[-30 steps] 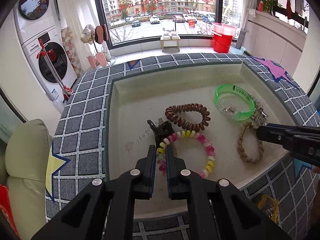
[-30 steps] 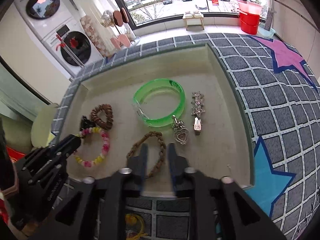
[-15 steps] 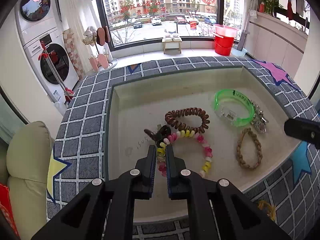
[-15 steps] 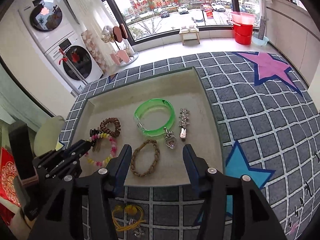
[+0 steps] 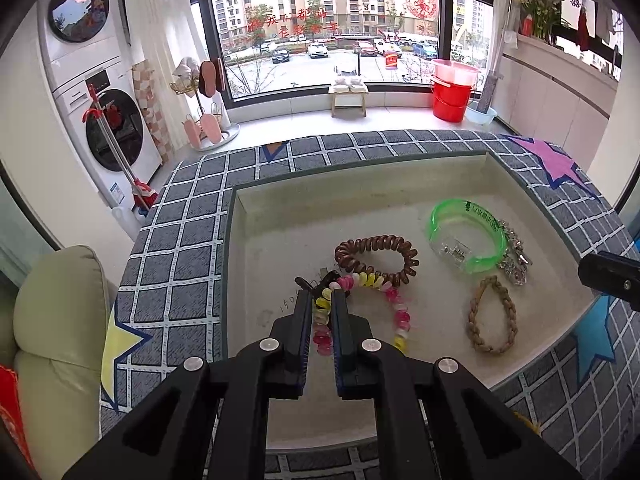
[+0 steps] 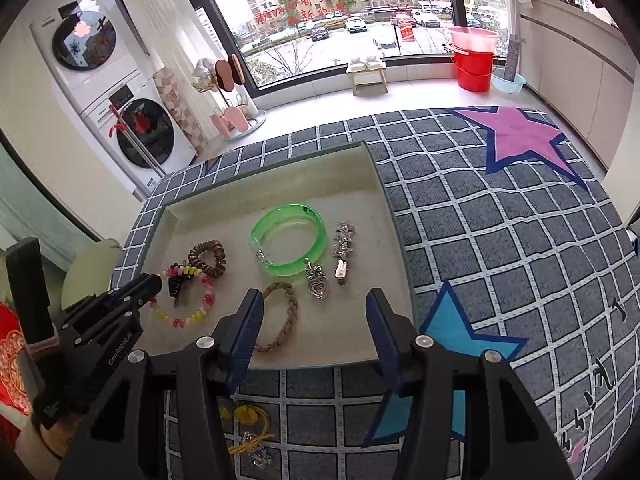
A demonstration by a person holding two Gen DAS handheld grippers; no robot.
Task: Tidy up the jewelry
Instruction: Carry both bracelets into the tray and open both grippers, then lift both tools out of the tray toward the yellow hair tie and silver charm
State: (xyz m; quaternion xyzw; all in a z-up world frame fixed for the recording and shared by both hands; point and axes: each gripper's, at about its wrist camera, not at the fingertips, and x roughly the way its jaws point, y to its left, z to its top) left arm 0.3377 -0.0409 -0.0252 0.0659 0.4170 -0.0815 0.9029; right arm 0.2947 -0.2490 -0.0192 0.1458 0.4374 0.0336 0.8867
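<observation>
Left gripper (image 5: pixel 321 300) is clamping the multicolor coil bracelet (image 5: pixel 394 312) near the tray (image 5: pixel 256 240) front-left corner, probably pinning a black clip (image 6: pixel 175 283) too. Right gripper (image 6: pixel 314 308) is hanging wide open over the front edge, holding nothing, beside the braided bracelet (image 6: pixel 284 318).

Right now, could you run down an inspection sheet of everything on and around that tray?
Surface: beige tray on a checked star mat.
Job's things: green bangle, brown coil tie, bead bracelet, braided loop, heart pendant, sparkly clip, all in the tray.
Clutter: yellow cord on the mat.
Grippers: left gripper nearly closed around the bead bracelet; right gripper open.
Cables: nothing seen.
Surroundings: washer, red bucket, stool.
</observation>
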